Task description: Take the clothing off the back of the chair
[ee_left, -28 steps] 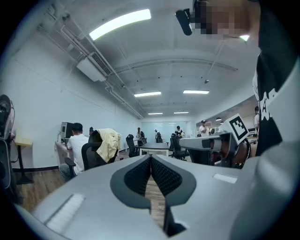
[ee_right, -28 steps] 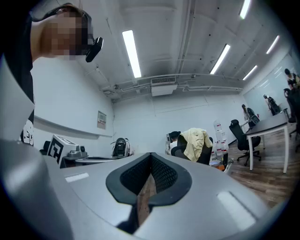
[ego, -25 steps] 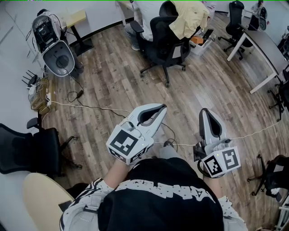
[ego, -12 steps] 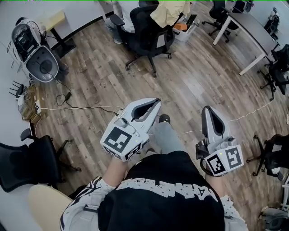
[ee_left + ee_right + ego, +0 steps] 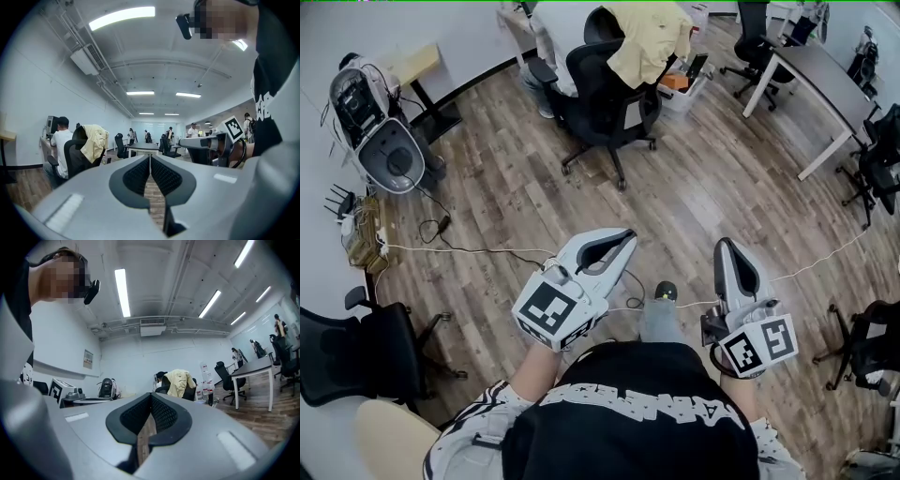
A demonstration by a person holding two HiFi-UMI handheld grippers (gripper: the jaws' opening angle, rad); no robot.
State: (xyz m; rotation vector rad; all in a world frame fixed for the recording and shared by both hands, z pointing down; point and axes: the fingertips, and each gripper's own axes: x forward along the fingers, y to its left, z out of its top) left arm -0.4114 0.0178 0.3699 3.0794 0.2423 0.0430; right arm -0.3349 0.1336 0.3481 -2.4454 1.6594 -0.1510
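Yellow clothing [image 5: 654, 39]: draped over chair [image 5: 602, 89] back, well ahead of left gripper [image 5: 625, 234] and right gripper [image 5: 723, 246]; both closed, empty.

Head camera is looking steeply down from over the person's chest, catching the left gripper [image 5: 628, 234] and right gripper [image 5: 724, 244] close below and the wood floor [image 5: 516, 169] beyond. Each gripper camera is riding low behind its own jaws, facing level across the room. All three are sharing the chair [image 5: 605, 94] with the clothing [image 5: 652, 42], well off: top of the head view, left in the left gripper view, right of centre in the right gripper view.
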